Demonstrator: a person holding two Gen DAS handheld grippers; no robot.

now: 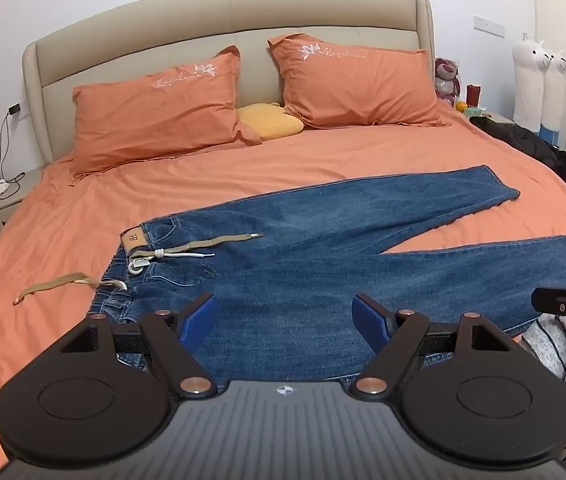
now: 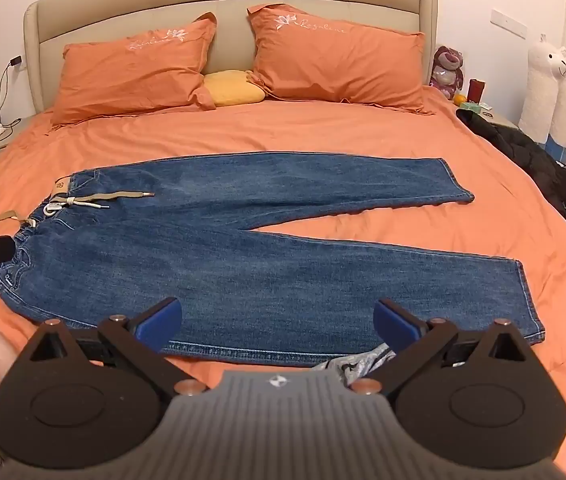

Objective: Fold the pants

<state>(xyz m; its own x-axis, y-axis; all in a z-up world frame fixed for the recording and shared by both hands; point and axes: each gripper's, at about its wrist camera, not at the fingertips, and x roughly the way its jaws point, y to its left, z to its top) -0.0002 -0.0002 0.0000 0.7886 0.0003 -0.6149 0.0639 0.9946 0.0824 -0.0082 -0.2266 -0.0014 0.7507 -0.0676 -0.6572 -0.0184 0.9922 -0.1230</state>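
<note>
the jeans point(image 2: 243, 240) lie flat on the orange bed point(image 2: 323, 140), in the middle of both views, with the waist at the left and the two legs spread toward the right. a tan drawstring point(image 1: 207, 242) rests on the waist. the left hand-held gripper point(image 1: 286, 318) sits at the bottom of its view, over the jeans, its blue fingers point(image 1: 199, 316) wide apart and holding nothing. the right hand-held gripper point(image 2: 278, 322) is low in its view, near the jeans' lower edge, also wide apart and holding nothing. two orange pillows point(image 2: 135, 68) lean on the headboard at the top.
</note>
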